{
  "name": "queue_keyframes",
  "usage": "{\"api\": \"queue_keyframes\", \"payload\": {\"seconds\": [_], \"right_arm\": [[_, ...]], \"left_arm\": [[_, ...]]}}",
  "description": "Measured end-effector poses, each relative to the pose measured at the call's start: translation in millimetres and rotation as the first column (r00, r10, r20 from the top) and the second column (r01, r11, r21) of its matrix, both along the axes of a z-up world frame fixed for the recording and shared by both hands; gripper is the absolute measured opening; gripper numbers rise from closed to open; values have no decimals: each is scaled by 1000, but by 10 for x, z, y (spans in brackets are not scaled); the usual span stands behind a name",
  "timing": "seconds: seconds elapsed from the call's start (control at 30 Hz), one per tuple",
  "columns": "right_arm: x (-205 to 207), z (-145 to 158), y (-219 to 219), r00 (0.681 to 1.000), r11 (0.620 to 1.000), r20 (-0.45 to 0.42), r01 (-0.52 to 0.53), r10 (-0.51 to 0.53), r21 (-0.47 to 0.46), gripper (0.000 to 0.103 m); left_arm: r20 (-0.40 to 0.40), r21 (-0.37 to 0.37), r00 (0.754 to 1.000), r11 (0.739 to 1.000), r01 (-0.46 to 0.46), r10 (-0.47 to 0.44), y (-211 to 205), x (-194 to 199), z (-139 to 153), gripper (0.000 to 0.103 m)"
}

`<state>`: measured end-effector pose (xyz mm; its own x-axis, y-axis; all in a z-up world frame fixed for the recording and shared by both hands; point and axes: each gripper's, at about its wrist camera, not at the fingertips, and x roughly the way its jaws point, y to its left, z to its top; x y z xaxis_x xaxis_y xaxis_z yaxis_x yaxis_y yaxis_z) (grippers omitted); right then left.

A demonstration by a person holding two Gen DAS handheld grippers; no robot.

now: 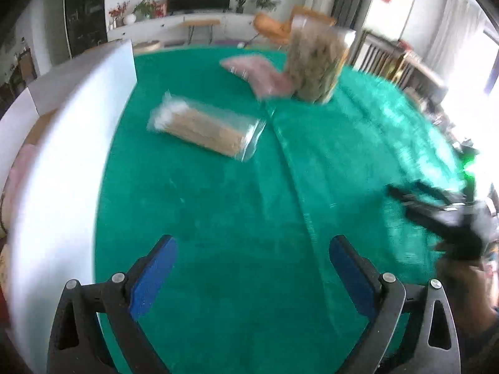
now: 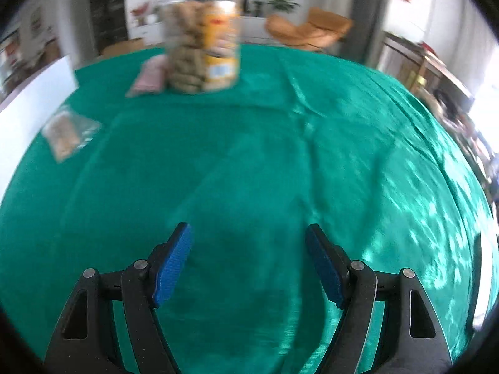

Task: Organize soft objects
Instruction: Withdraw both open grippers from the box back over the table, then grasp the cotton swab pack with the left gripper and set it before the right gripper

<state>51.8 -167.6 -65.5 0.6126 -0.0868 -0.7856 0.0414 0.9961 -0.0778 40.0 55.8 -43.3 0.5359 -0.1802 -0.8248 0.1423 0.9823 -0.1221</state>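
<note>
Snack packs sat well away from both claws. In the left wrist view the left claw (image 1: 252,268) was spread wide over bare green desk (image 1: 218,218), nothing between its pads, with the clear-wrapped tan pack (image 1: 205,127) up in the upper middle and a pink pack (image 1: 259,74) beyond it, touching the clear jar (image 1: 318,65). Jar was full of brownish snack pieces. White box (image 1: 62,155) filled the left edge; something pink showed inside. Right claw (image 2: 249,261) was spread too, empty.
</note>
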Motion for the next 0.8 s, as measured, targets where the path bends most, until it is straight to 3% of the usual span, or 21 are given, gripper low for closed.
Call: {"api": "queue_keyframes", "payload": {"seconds": [0.13, 0.4, 0.63, 0.8], "right_arm": [[74, -36, -70, 999, 999, 6, 32, -32, 34, 78], [21, -114, -131, 999, 997, -3, 35, -35, 62, 81], [3, -140, -121, 999, 997, -3, 32, -32, 66, 83], [2, -141, -121, 999, 997, -3, 33, -32, 66, 83]], "left_arm": [[-37, 16, 998, 998, -57, 57, 8, 147, -195, 97], [-49, 66, 996, 995, -78, 81, 57, 71, -284, 97], [-100, -57, 981, 984, -170, 164, 286, 341, -267, 97], [-109, -152, 945, 934, -323, 309, 558, 733, -184, 97]]}}
